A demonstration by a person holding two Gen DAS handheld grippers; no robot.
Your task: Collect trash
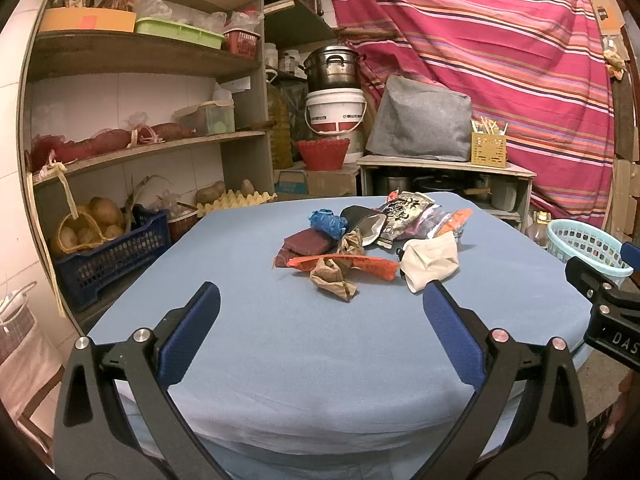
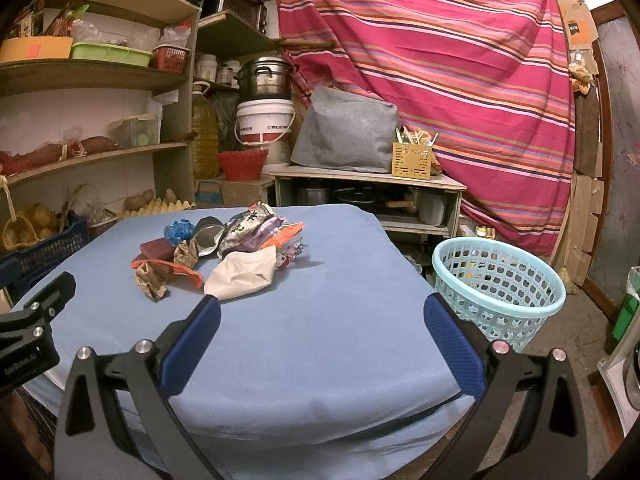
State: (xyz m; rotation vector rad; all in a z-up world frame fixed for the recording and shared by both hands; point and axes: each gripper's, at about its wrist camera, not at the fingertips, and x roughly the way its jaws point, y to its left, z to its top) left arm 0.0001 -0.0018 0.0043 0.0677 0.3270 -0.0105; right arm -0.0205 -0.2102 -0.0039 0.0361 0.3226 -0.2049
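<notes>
Here both the left gripper [image 1: 320, 300] and right gripper [image 2: 320, 312] hover wide open and empty over the near table [image 1: 320, 360]. The trash pile [image 1: 368, 240] lies ahead, untouched. Next, one gripper must reach a piece, then carry it to the basket [image 2: 498, 284] beside the table.

A household storeroom or pantry: wooden shelves [image 1: 132, 52] along a white-tiled wall hold plastic tubs, small baskets and net bags of produce, with potatoes in a blue crate [image 1: 112, 256] and on an egg tray [image 1: 236, 200] at the lowest level. A steel pot [image 1: 332, 66] sits on a white bucket [image 1: 336, 114] in the corner, cookware fills a low cabinet [image 2: 368, 196], and a striped pink cloth [image 2: 440, 80] drapes the back wall.
</notes>
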